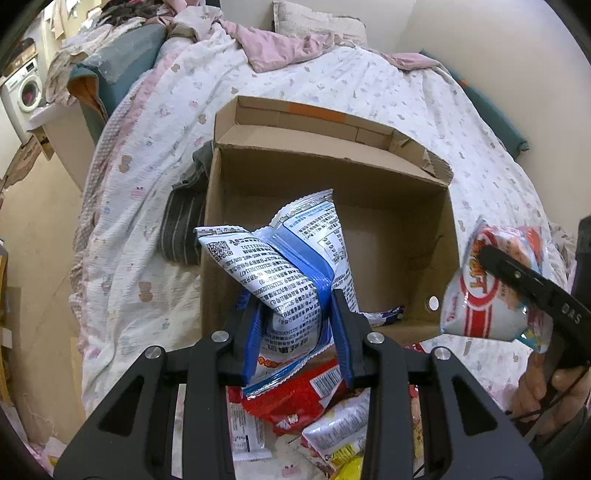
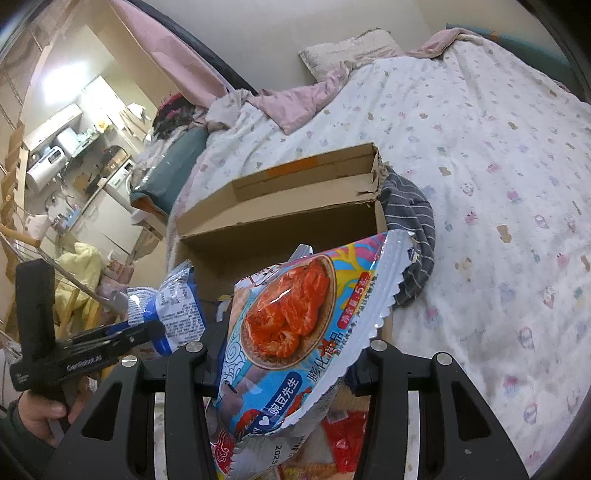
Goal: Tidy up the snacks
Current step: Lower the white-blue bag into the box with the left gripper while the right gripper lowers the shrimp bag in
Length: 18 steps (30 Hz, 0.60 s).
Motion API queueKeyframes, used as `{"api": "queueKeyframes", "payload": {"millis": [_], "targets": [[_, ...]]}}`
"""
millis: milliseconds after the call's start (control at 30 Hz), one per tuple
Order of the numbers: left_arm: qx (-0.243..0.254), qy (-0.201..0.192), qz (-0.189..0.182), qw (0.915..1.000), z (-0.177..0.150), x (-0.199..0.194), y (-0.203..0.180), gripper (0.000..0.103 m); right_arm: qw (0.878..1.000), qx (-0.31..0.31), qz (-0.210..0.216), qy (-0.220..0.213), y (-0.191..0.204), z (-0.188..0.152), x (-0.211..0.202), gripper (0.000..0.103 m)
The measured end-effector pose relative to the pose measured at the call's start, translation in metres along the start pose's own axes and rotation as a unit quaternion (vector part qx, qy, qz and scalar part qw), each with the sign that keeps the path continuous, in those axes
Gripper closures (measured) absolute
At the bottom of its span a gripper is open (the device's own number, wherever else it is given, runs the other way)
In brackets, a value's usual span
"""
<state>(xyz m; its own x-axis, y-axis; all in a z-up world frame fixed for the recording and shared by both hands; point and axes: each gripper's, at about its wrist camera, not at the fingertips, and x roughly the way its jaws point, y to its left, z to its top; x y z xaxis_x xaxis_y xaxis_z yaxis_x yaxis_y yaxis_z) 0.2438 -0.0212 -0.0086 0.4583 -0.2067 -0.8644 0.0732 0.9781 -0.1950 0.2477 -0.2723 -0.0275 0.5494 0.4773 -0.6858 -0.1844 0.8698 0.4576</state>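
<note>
An open cardboard box (image 1: 369,177) stands on the bed. My left gripper (image 1: 295,306) is shut on a crumpled blue-and-white snack bag (image 1: 280,258), held over the box's near wall. To the right of the box, my right gripper (image 1: 491,266) is shut on a white-and-red puffed snack bag (image 1: 476,306). In the right wrist view that bag (image 2: 291,314) shows a red food picture and fills the right gripper (image 2: 291,343), with the box (image 2: 280,229) just beyond. The left gripper (image 2: 151,328) with its blue-and-white bag (image 2: 177,306) is at the left. One packet lies on the box floor.
Several loose snack packets (image 1: 306,398) lie on the bedspread under my grippers. A dark striped cloth (image 1: 181,229) lies against the box's side. A pillow (image 1: 317,18) and pink quilt lie at the bed's far end. A hand (image 1: 546,391) holds the right gripper's handle.
</note>
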Motion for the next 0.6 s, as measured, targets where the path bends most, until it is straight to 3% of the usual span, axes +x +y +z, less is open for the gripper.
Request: {"api": "queueKeyframes", "payload": {"millis": [600], "targets": [[0.008,-0.035,-0.011,0.9993,0.021,0.016,-0.007,0.072,0.999,0.032,0.0,0.023,-0.007,0.004,0.039,0.055]]}}
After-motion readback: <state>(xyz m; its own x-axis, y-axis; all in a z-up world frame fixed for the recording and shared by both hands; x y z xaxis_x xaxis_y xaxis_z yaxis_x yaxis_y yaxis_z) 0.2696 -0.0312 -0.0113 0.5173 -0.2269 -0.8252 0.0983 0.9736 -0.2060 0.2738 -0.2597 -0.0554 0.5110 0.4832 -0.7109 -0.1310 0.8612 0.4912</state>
